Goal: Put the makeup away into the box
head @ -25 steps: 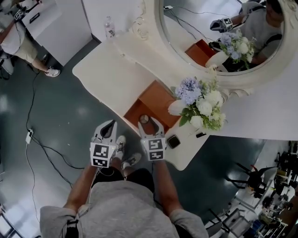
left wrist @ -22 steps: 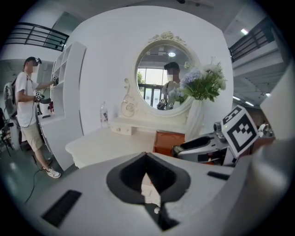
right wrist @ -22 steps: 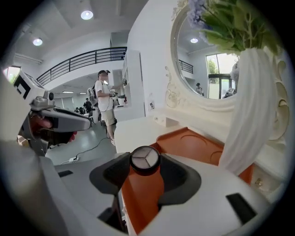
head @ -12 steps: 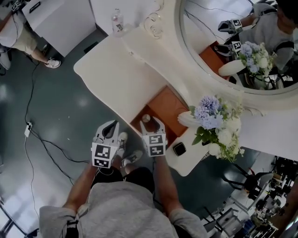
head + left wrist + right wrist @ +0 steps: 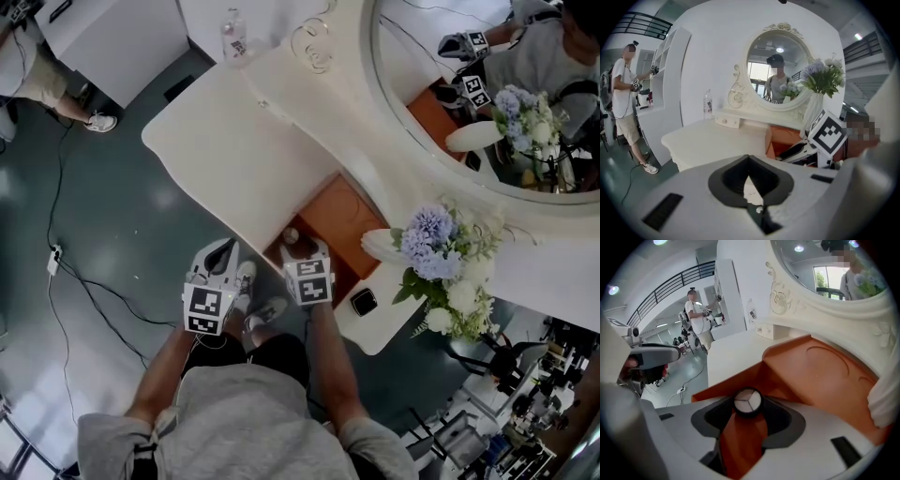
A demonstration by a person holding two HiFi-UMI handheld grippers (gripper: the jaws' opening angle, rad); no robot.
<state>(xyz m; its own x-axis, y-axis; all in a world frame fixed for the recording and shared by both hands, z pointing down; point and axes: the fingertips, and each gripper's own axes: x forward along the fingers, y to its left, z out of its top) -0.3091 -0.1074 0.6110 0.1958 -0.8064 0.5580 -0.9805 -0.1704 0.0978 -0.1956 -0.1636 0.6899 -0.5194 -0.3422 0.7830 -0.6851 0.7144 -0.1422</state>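
Your left gripper (image 5: 749, 159) is clenched on nothing, just off the table (image 5: 234, 159) edge. Your right gripper (image 5: 748, 406) clamps a round makeup pot (image 5: 748, 400) with a black rim, its white three-sector face turned toward the camera; long axis can't tell. It's over the near end of the orange box (image 5: 820, 371). Bottle (image 5: 230, 39) label beyond is unreadable.

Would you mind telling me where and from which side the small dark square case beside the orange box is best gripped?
Grip the small dark square case across two opposite sides, coming down from above: it lies flat on the white table, so only its edges offer purchase. The orange box and the flowers flank it, so a sideways approach looks cramped.
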